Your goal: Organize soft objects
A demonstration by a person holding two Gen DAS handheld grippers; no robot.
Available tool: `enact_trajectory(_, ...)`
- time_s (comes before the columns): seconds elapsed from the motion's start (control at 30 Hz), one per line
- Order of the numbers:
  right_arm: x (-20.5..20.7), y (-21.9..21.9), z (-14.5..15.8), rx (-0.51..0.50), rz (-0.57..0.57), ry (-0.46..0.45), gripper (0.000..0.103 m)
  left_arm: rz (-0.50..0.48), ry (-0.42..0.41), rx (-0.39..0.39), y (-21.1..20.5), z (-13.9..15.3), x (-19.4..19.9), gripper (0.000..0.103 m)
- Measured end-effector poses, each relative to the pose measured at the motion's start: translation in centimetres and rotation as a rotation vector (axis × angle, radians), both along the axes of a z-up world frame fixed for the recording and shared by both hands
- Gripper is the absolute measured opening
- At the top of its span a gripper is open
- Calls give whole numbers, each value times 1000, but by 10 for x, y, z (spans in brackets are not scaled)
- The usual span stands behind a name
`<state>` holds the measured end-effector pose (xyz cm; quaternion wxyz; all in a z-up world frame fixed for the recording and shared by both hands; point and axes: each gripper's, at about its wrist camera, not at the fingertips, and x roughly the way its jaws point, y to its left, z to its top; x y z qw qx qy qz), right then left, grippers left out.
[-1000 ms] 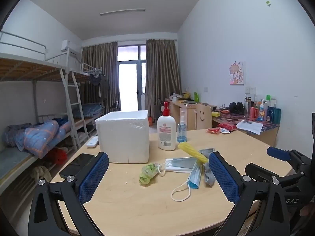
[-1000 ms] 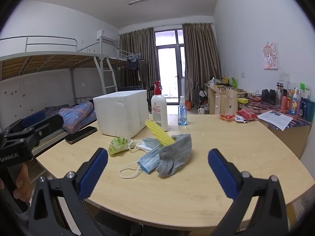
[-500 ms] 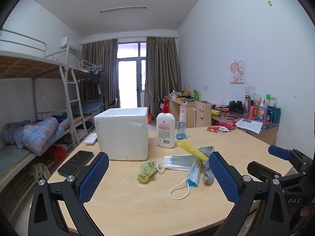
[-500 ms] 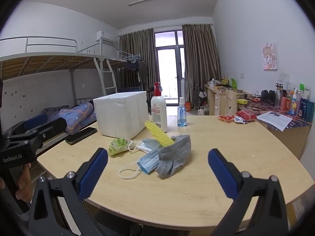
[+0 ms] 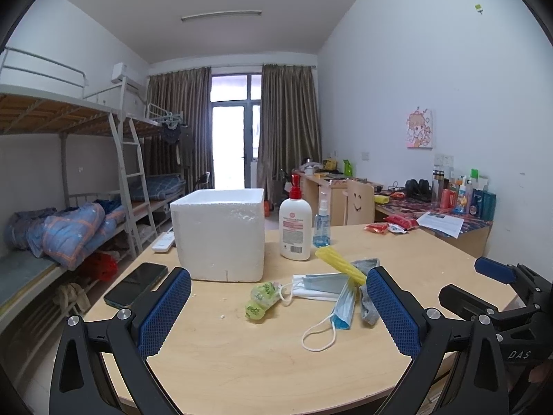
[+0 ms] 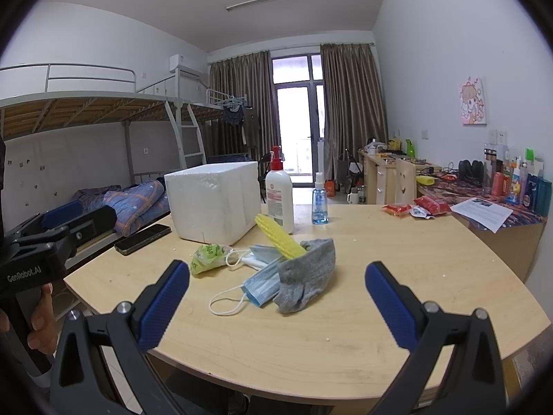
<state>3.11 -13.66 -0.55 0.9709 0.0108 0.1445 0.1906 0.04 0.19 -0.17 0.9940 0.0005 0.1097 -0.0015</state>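
A pile of soft things lies mid-table: a grey sock [image 6: 306, 282], blue face masks [image 6: 261, 282], a yellow ribbed sponge-like piece [image 6: 280, 238] and a green crumpled bag [image 6: 207, 257]. In the left wrist view the masks [image 5: 344, 302], the yellow piece [image 5: 340, 264] and the green bag [image 5: 261, 299] lie ahead. A white foam box [image 5: 219, 233] stands open behind them. My left gripper [image 5: 276, 314] is open and empty, short of the pile. My right gripper [image 6: 276, 306] is open and empty, just before the sock.
A lotion pump bottle [image 5: 294, 228] and a blue spray bottle [image 5: 321, 223] stand behind the pile. A black phone [image 5: 136, 283] lies left of the box. Red snack packets [image 6: 416, 207] lie far right. The wooden table [image 6: 345, 342] has a curved near edge. A bunk bed stands left.
The left gripper has drawn back and risen slightly, so the table items look a little smaller and lower. The right view is almost unchanged. Both grippers stay open.
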Motion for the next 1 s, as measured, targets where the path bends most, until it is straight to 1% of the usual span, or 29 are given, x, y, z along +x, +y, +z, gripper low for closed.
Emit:
enact_trajectory(0.4,1,1,-2,-2,1,-3,103,0,4,12,0,0,0,102)
enact_trajectory(1.0,-1,2,0,-5,5,-7,103,2,14,5,1,-2,3,102)
